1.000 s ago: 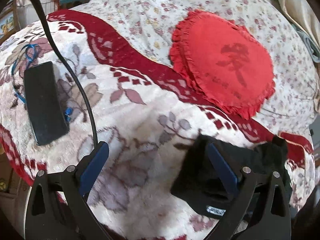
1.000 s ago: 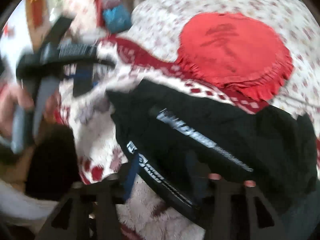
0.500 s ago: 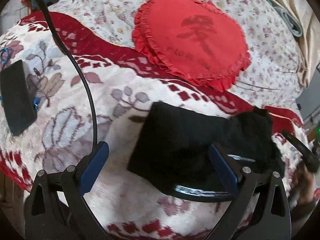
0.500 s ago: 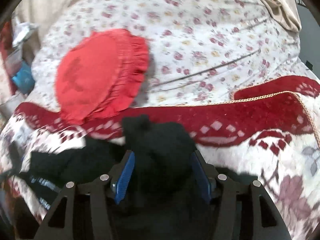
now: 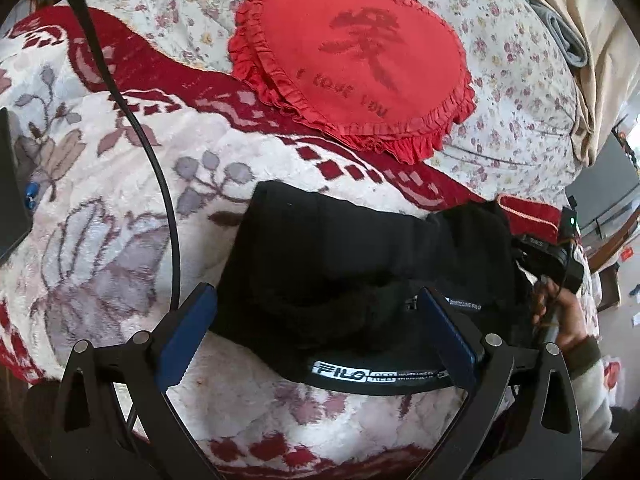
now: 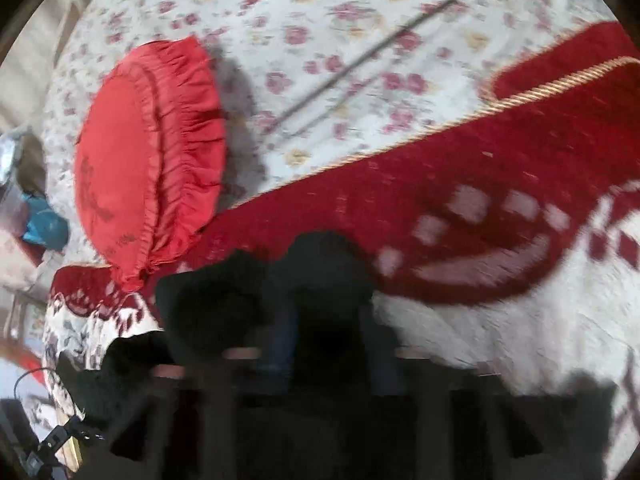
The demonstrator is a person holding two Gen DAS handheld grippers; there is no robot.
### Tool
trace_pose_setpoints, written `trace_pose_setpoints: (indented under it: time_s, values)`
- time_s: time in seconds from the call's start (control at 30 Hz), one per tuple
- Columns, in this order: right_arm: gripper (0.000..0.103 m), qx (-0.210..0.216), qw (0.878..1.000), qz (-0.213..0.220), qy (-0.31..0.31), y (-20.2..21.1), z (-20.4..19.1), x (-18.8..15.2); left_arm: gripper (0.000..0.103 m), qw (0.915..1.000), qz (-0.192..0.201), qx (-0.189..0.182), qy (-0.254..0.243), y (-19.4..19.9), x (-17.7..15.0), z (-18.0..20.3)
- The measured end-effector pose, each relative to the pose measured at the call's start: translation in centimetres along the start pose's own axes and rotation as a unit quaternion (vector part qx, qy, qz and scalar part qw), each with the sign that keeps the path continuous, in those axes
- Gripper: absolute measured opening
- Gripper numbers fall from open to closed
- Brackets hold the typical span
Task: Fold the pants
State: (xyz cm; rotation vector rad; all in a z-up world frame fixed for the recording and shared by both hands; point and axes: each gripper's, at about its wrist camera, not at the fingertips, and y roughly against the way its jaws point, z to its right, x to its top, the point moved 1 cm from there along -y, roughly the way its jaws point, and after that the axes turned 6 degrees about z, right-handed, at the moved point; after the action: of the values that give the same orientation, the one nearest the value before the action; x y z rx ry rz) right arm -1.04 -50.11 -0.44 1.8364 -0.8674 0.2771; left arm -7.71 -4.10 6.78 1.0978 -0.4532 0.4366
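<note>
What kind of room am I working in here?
Most likely a bedroom: the black pants lie on a plush red-and-white blanket spread over a floral bedsheet, with a red heart-shaped cushion behind them.

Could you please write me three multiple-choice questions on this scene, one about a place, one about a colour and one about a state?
1. Where does the red cushion lie relative to the black pants?
A. Beyond them, on the flowered sheet
B. On top of them
C. Under them

2. What colour are the pads on the left tongs?
A. Yellow
B. Blue
C. White

3. How do the left tongs stand?
A. Clamped on the cushion
B. Shut with nothing in them
C. Open, a finger on each side of the pants

Answers: 1 A, the cushion sits farther off, clear of the pants. 2 B, both pads show blue. 3 C, a wide gap spans the folded cloth.
</note>
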Motion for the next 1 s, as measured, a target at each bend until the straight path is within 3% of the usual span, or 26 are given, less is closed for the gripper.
trace_pose_setpoints:
  time_s: [0.03,0.17,0.27,0.4,0.5,0.57,0.63,0.7,0.77,0.8,0.9,1.0]
  values:
    - [0.004,-0.006,1.0,0.016,0.013,0.7,-0.6,0.1,0.1,1.0,-0.001,0.0,-0.003,0.0,0.0,0.1]
    - [0.004,0.008,0.996,0.091,0.015,7.4,-0.5,0.0,0.1,1.0,0.002,-0.002,0.002,0.1,0.2,-0.4]
    - [0.004,-0.026,0.991,0.133,0.019,13.8,1.4,-2.1,0.1,0.9999,0.006,-0.006,0.015,0.2,0.3,-1.0]
    - [0.004,-0.119,0.988,0.101,0.021,16.8,4.9,-5.4,0.1,0.9998,0.007,0.001,0.016,0.1,0.4,-1.4]
    - [0.004,-0.187,0.982,0.026,0.022,14.6,7.4,-7.5,0.1,0.9998,0.009,0.011,0.017,0.1,0.4,-1.7]
    - [0.005,-0.194,0.981,0.013,0.03,14.5,8.0,-8.1,0.1,0.9995,0.013,0.019,0.02,0.3,0.5,-2.0]
    - [0.008,-0.191,0.98,0.03,0.048,15.7,6.8,-8.0,0.1,0.9993,0.017,0.029,0.019,0.5,0.8,-2.4]
    - [0.015,-0.16,0.983,0.052,0.076,17.0,4.8,-7.8,0.1,0.9989,0.019,0.037,0.019,0.6,1.2,-2.9]
    - [0.046,-0.093,0.987,0.066,0.114,17.8,1.0,-7.7,0.1,0.9987,0.016,0.043,0.023,0.3,1.7,-3.5]
    - [0.053,-0.061,0.987,0.068,0.129,17.6,-0.7,-8.0,0.1,0.9986,0.017,0.042,0.025,0.1,1.9,-3.7]
    - [0.055,0.077,0.976,0.034,0.2,15.0,-8.1,-9.8,0.1,0.9986,0.006,0.048,0.023,-1.0,2.5,-4.0]
    - [0.055,0.169,0.944,-0.003,0.285,10.8,-15.8,-12.1,0.1,0.9991,-0.014,0.039,0.006,-2.4,2.9,-3.9]
